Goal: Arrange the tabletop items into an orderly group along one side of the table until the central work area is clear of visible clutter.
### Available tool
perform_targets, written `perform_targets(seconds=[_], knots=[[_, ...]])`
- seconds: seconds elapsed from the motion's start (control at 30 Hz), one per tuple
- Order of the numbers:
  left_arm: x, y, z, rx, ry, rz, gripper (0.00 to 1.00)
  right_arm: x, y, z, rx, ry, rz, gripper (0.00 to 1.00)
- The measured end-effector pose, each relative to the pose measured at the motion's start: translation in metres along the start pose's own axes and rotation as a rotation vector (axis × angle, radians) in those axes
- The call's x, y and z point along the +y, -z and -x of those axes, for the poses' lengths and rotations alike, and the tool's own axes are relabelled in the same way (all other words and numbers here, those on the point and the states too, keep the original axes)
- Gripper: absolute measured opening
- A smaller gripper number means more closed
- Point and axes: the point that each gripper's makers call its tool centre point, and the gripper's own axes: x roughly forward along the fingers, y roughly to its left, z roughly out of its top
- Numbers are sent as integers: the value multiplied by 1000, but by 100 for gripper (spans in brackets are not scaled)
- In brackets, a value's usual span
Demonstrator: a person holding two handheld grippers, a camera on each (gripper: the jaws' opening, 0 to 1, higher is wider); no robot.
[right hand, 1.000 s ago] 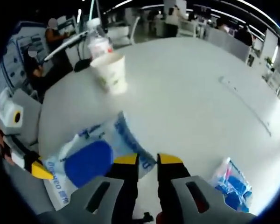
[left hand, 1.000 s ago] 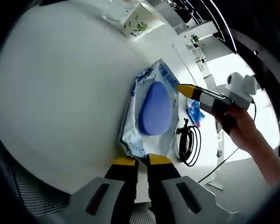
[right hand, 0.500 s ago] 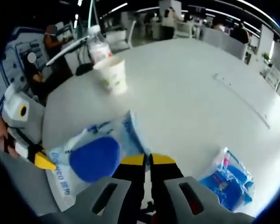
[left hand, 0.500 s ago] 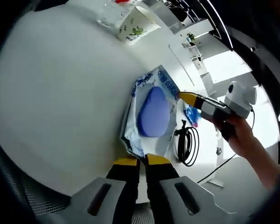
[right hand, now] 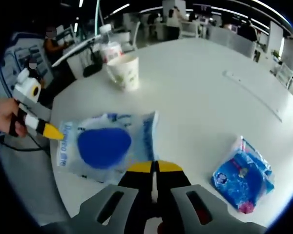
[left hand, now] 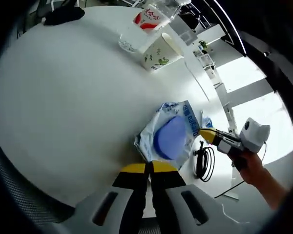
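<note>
Lying near the edge of the white table [left hand: 63, 97] closest to both cameras, the wet-wipes pack [left hand: 169, 138], white and blue with a big blue oval lid, sits between the two grippers. In the left gripper view, the left gripper [left hand: 146, 168] has its yellow-tipped jaws closed together, with one edge of the pack's wrapper at the tips; whether the film is actually pinched cannot be told. The right gripper [left hand: 205, 134] comes in from the right of that view, held by a hand [left hand: 251, 168], its yellow tip touching the opposite edge of the pack.

In the right gripper view, the right gripper [right hand: 154, 167] shows its jaws pressed together with no gap, right at the near edge of the pack [right hand: 103, 145]; a grasp on the wrapper cannot be confirmed. The left gripper [right hand: 51, 130] enters from the left, tip against the pack's far end.

A small blue tissue packet [right hand: 243, 177] lies apart from the pack, nearer the table's edge. A coiled black cable [left hand: 203, 158] rests beside the pack, close to the edge. Well away, toward the far side of the table, a paper cup [left hand: 159, 50] with a green print stands just beside a plastic bottle [left hand: 139, 29] with a red label.
</note>
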Motion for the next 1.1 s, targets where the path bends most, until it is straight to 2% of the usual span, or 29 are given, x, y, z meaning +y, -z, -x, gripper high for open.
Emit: perform_targets(seconds=[0.23, 0.57, 0.73, 0.87, 0.93, 1.03, 1.1], knots=[[18, -21, 5, -14, -29, -14, 0, 18, 5, 1, 1, -9, -3, 0], [28, -44, 5, -28, -40, -29, 0, 42, 14, 4, 10, -13, 1, 0], [33, -55, 3, -24, -41, -60, 0, 57, 21, 8, 14, -9, -14, 0], [36, -62, 2, -16, -31, -102, 0, 77, 28, 13, 24, -15, 16, 1], [38, -64, 0, -2, -18, -120, 1, 82, 33, 15, 23, -15, -14, 1], [45, -68, 1, -1, 3, -62, 5, 88, 38, 17, 20, -19, -81, 1], [45, -65, 4, -1, 5, -91, 7, 93, 42, 17, 21, -26, -80, 2]])
